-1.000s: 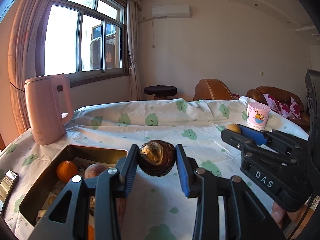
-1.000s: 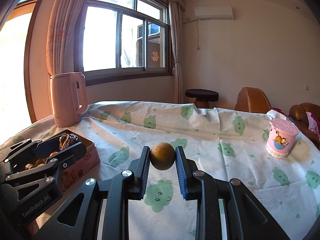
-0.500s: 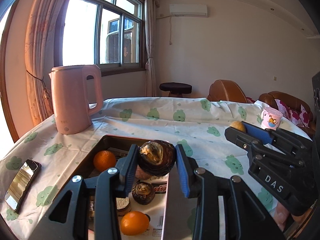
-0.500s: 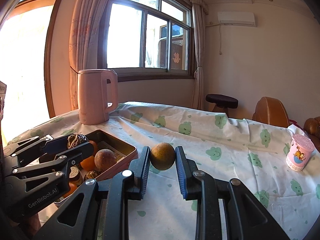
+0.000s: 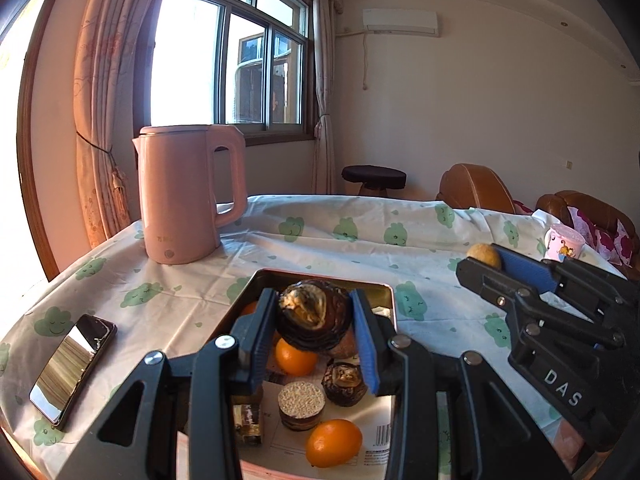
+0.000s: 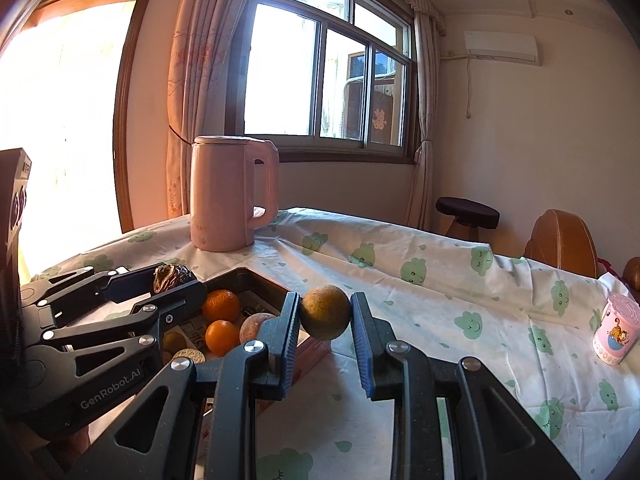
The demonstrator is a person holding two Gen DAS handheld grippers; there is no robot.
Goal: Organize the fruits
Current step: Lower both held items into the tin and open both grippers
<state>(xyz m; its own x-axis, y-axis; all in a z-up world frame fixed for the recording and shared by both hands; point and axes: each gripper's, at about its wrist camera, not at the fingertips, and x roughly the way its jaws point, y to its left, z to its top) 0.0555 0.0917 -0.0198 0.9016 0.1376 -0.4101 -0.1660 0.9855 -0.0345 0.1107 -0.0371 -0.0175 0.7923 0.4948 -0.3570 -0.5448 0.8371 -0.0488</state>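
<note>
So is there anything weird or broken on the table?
The dark fruit held in the left gripper looks split open at the top, showing pale, rough insides. Also, a phone lies near the table's edge, an odd neighbour for fruit. Nothing is spilled.

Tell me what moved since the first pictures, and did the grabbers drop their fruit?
Both grabbers swung toward the window side. The left gripper now holds its dark brown fruit over the tin tray, not over the cloth beside it. The right gripper has drawn near the tray's corner. Nothing was dropped: the right one stays shut on the round yellow-brown fruit. The pink kettle, phone and pink cup stayed put.
</note>
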